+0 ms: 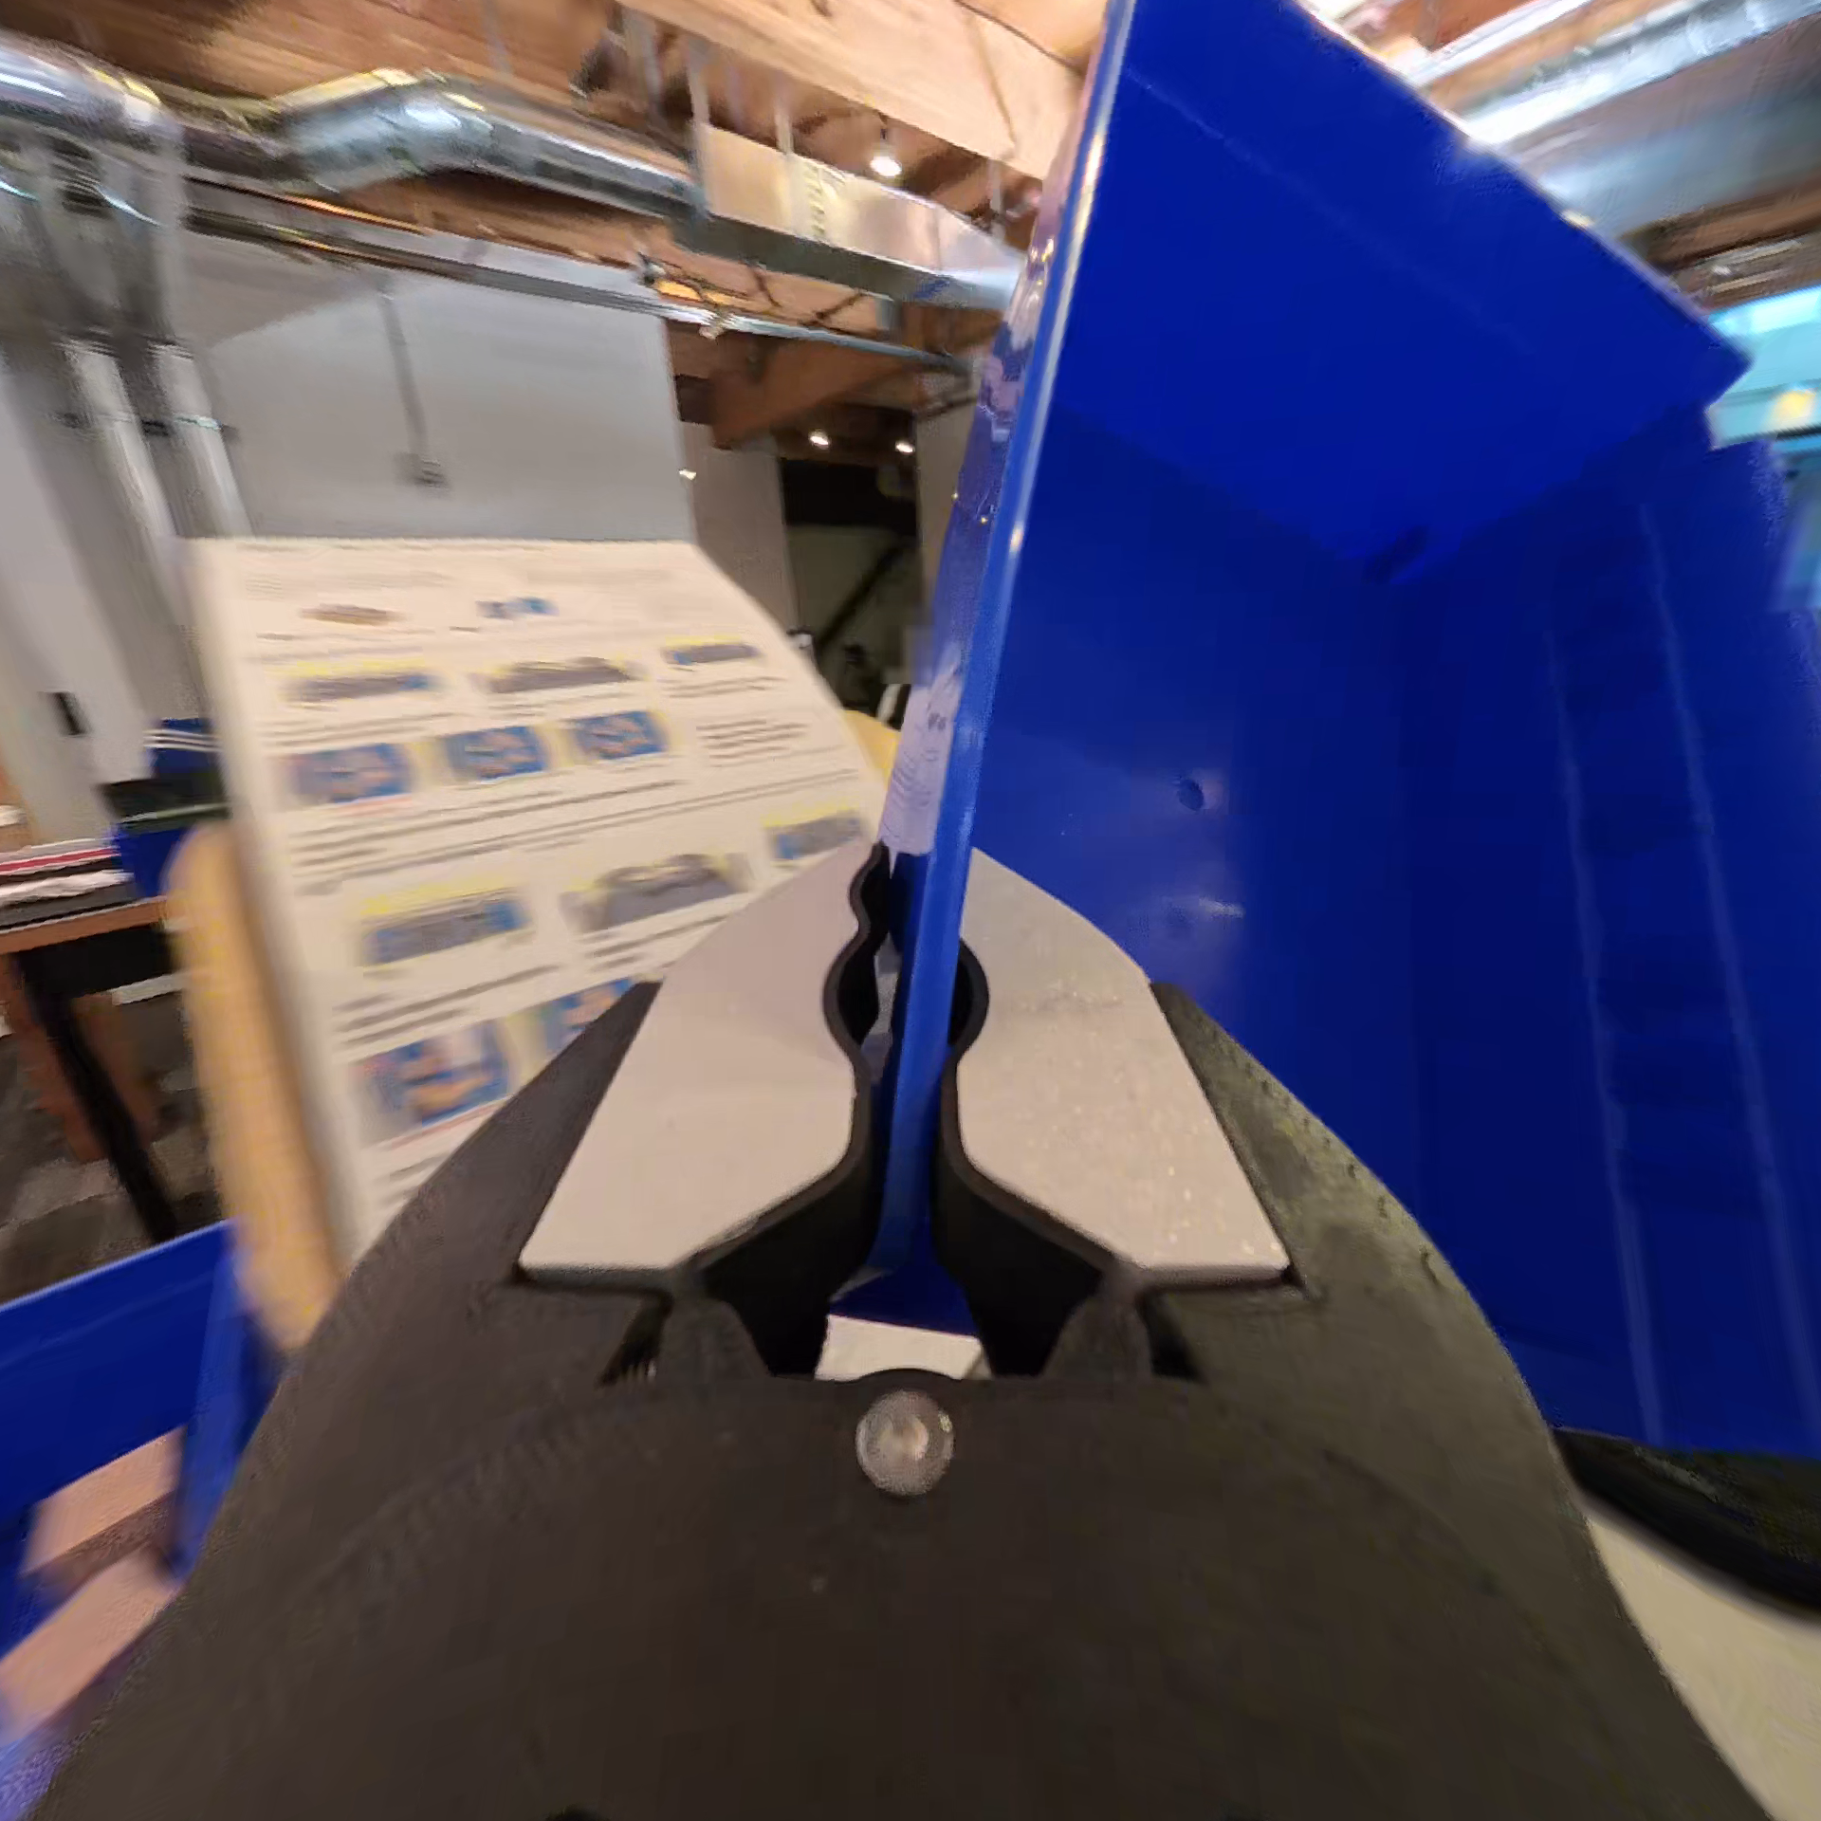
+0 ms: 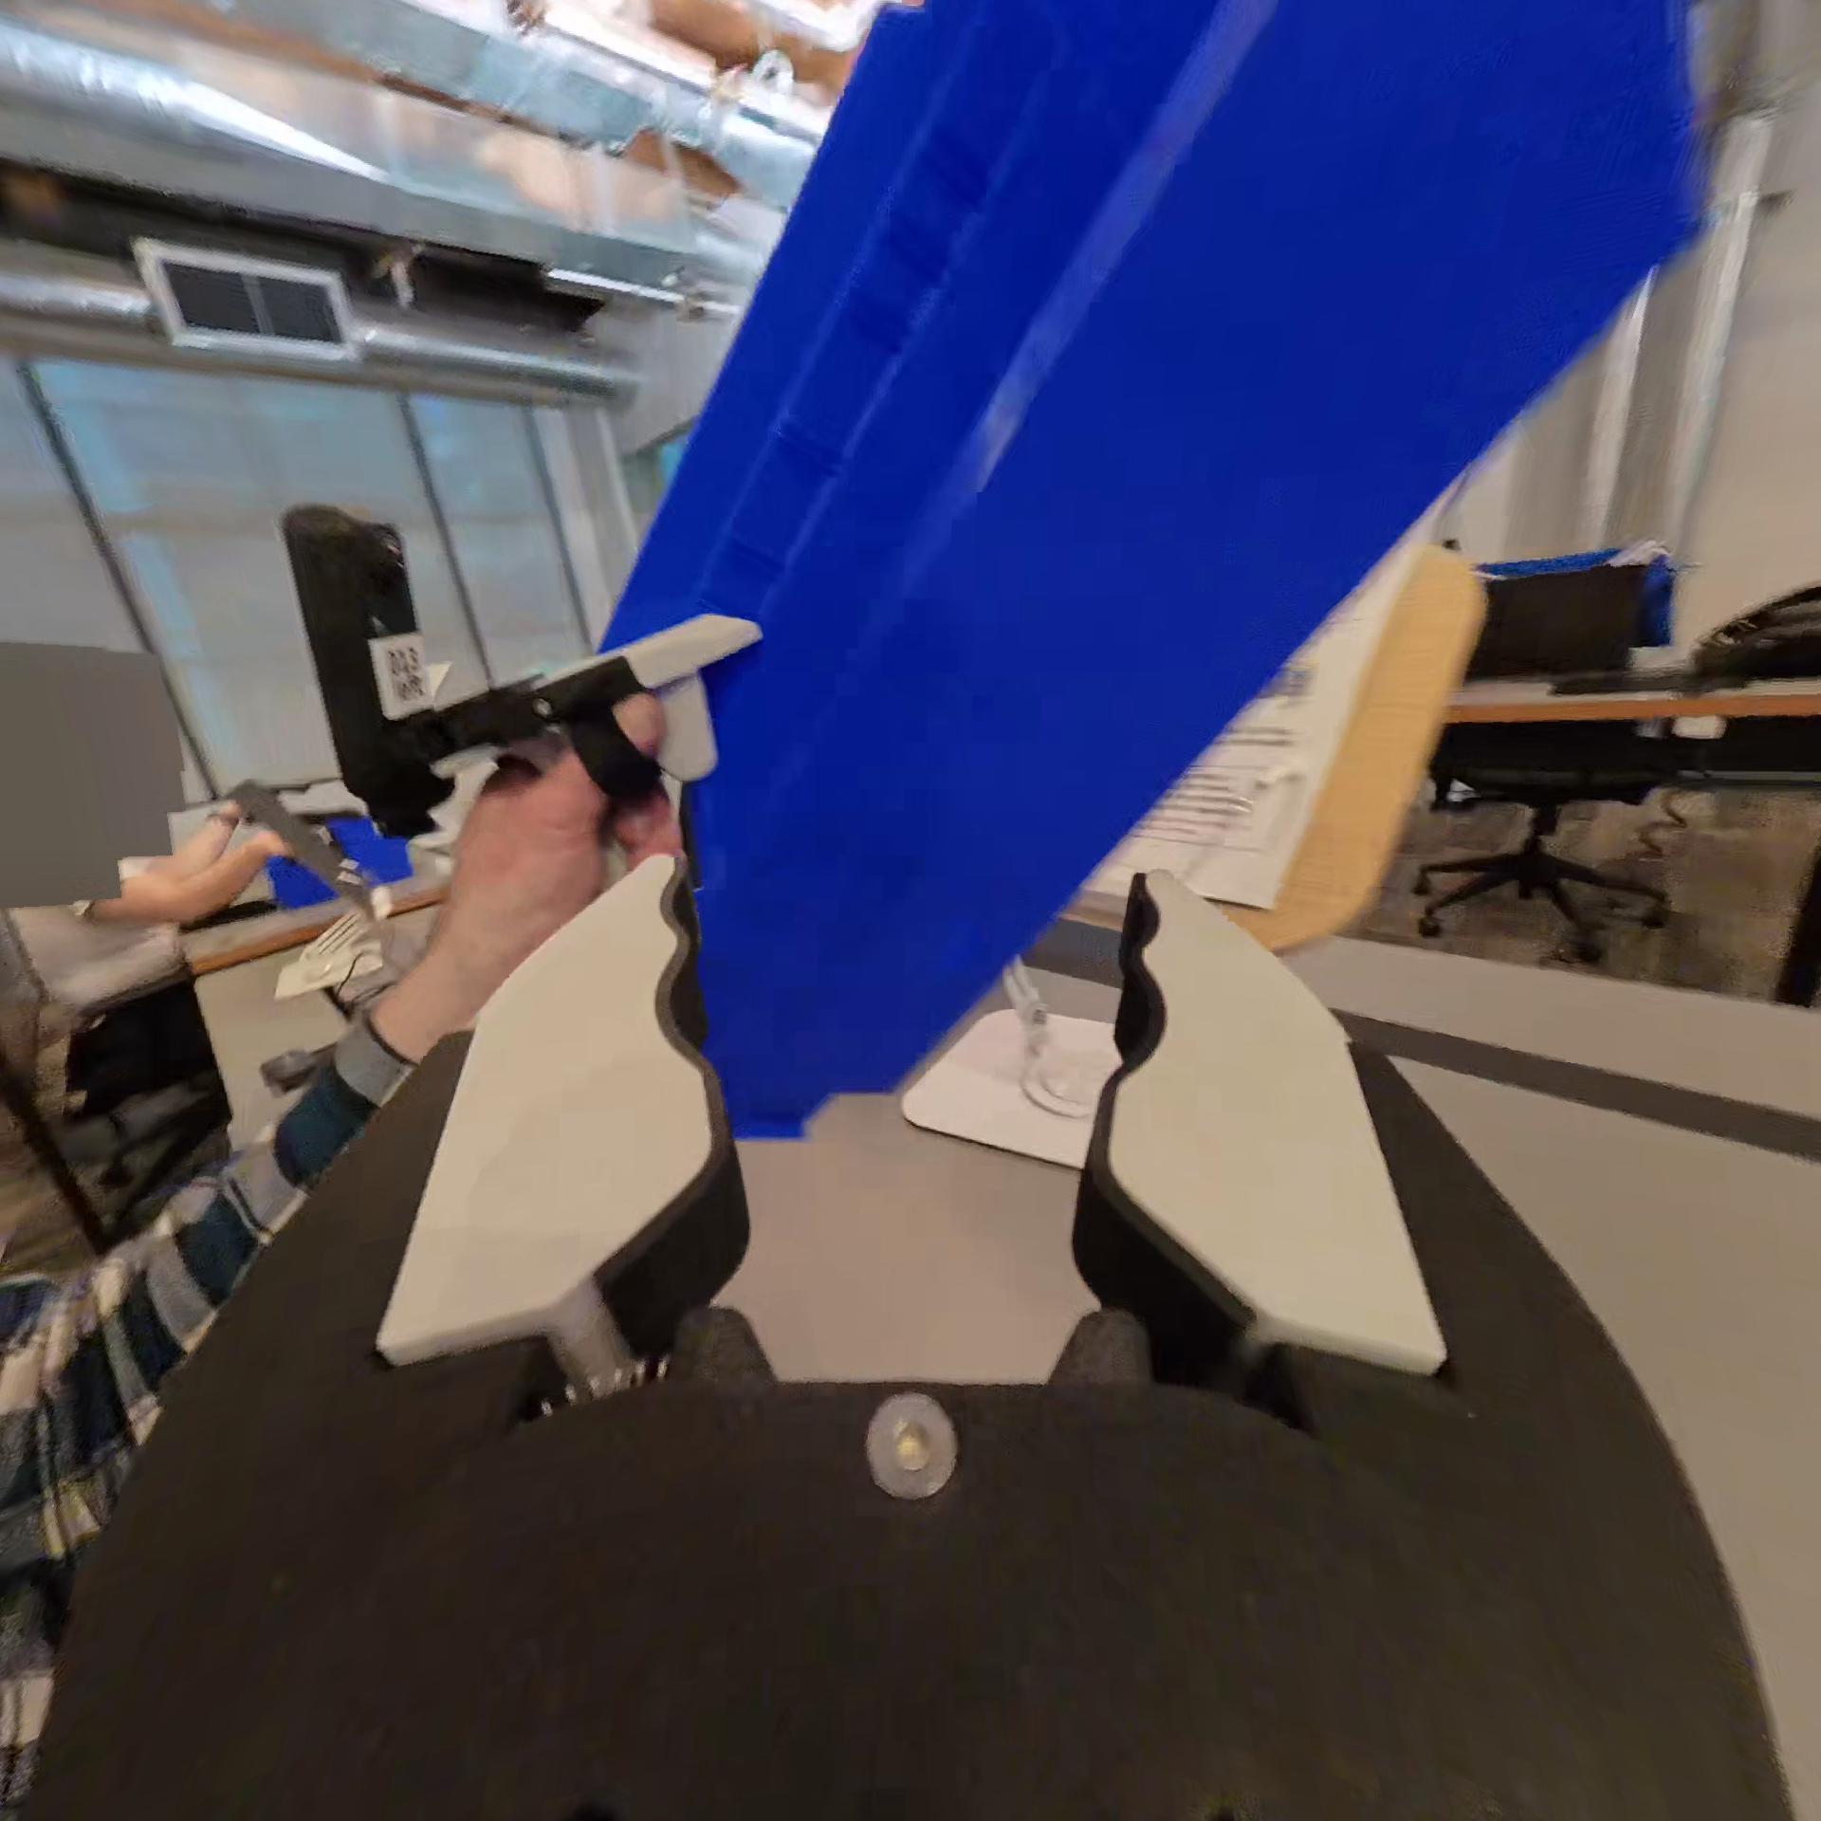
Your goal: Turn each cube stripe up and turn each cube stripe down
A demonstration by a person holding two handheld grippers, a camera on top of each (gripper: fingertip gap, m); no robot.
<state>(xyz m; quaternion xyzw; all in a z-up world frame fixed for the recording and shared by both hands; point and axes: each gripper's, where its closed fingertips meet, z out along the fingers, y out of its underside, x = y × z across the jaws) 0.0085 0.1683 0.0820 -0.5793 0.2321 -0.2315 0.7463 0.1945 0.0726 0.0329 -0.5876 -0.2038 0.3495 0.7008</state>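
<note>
1. My left gripper [image 1: 911, 985] pinches the thin wall of a blue bin [image 1: 1380, 690], both pads pressed on its edge, the bin lifted and tilted.
2. My right gripper [image 2: 907, 971] is spread wide; the bin's lower corner [image 2: 788, 1113] hangs between its fingers, close against the left one, well clear of the right.
3. I see no cubes in either view.
4. Grey table [image 2: 1478, 1232] lies open below and to the right; an instruction sheet [image 1: 512, 788] on a stand crowds the far side.
</note>
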